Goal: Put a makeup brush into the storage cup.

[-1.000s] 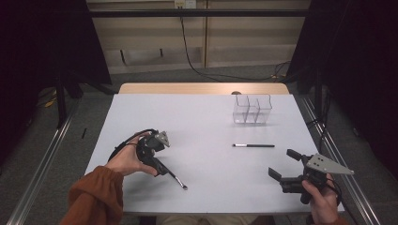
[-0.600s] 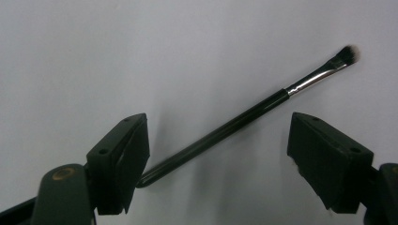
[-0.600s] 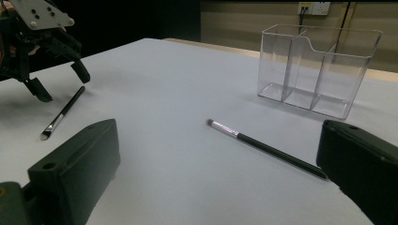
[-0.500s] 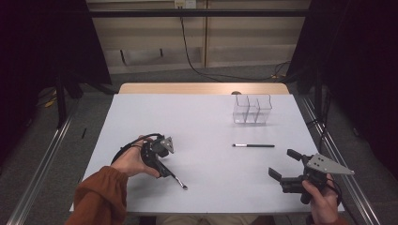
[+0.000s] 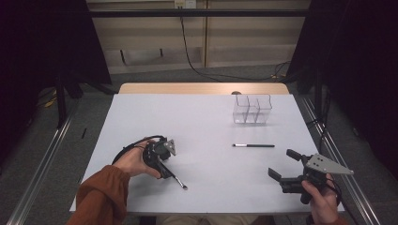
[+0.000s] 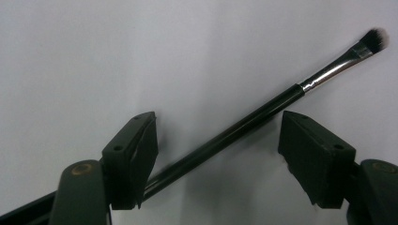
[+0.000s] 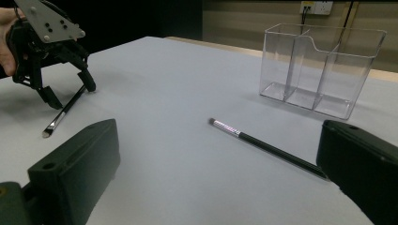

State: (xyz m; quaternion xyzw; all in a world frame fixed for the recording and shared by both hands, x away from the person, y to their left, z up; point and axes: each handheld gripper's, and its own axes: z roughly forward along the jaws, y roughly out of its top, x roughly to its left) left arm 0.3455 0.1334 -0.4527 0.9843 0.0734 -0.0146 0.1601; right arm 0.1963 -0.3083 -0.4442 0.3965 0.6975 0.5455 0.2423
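Left gripper (image 6: pixel 218 154) down on the white table (image 5: pixel 202 117), lower left of the high view, jaws just been closing around a small makeup brush (image 6: pixel 263 112) but not yet pinching: one pad touches the handle, the other stands clear. Brush: slim glossy black handle, silver ferrule, short dark bristle tip, lying flat and diagonal, tip toward upper right of the left gripper view. Right gripper (image 5: pixel 290 165), lower right of the high view, jaws spread, nothing between them.

White table (image 5: pixel 202 117), dark curtains (image 5: pixel 42 42), grey floor (image 5: pixel 42 140)
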